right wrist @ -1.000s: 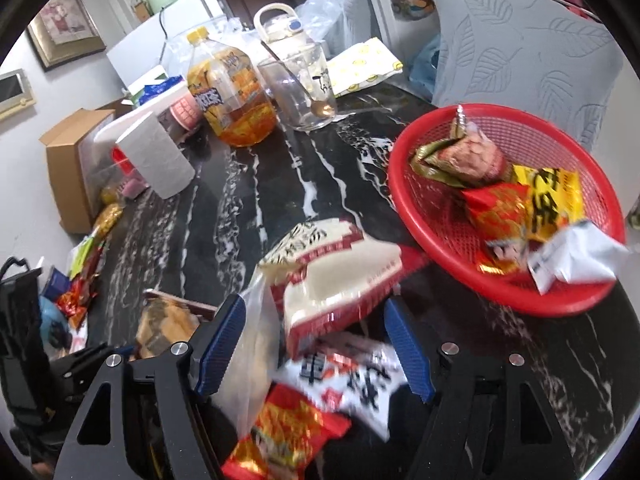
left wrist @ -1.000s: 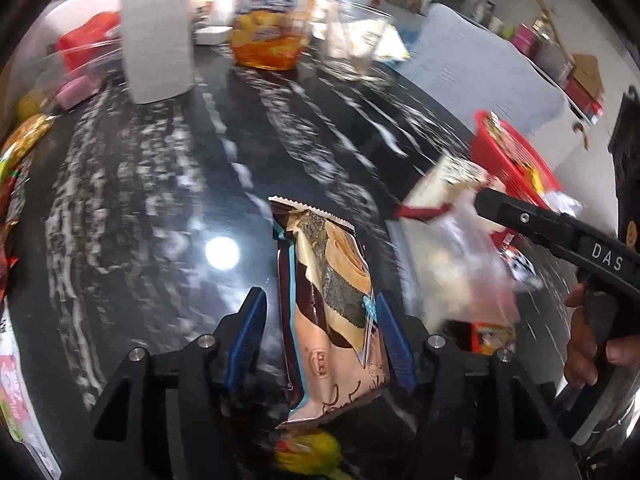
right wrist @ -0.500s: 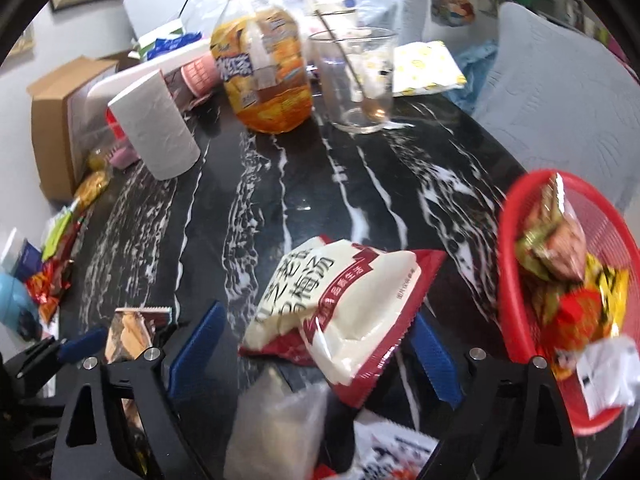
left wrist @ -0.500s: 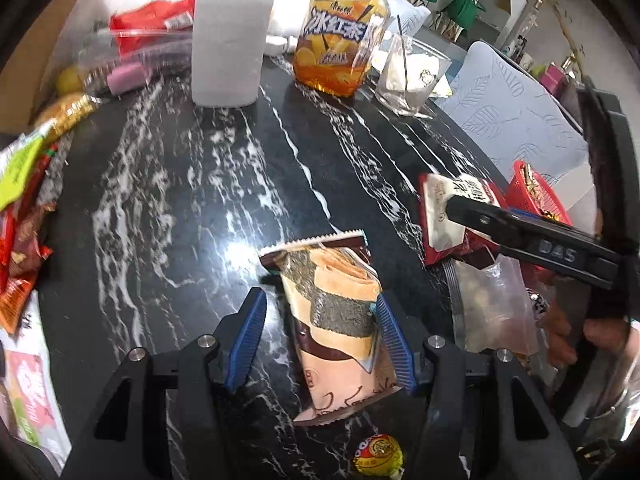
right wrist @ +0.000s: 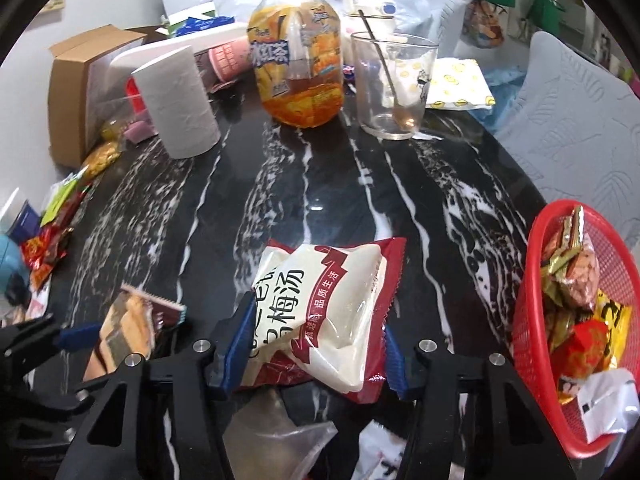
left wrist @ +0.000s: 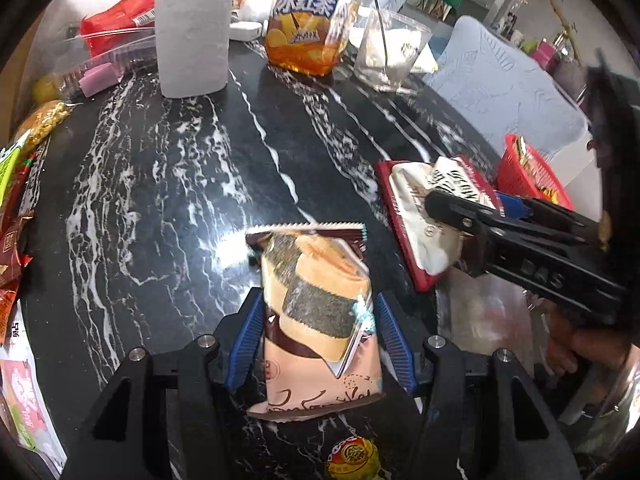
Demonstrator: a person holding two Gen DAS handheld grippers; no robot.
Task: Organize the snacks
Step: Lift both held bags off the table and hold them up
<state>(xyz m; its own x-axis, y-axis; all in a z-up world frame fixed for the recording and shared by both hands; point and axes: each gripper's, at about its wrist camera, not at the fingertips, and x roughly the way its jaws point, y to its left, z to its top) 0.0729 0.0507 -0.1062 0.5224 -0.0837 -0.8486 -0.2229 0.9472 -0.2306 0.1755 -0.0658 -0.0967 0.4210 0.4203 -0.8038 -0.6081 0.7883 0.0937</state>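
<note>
Gripping stage: right gripper [right wrist: 316, 344] has just closed on the red-and-white plum-drink pouch [right wrist: 328, 312]; left gripper [left wrist: 316, 336] is clamped on the seaweed-roll packet [left wrist: 320, 312]. Next: lift the pouch, carry it to the red basket [right wrist: 532, 344] at frame right, then let go.

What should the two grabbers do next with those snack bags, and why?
Probably lift the red-and-white bag, which the right gripper has just closed on, and carry it to the red basket beside it. The left gripper already holds the brown snack packet.
</note>
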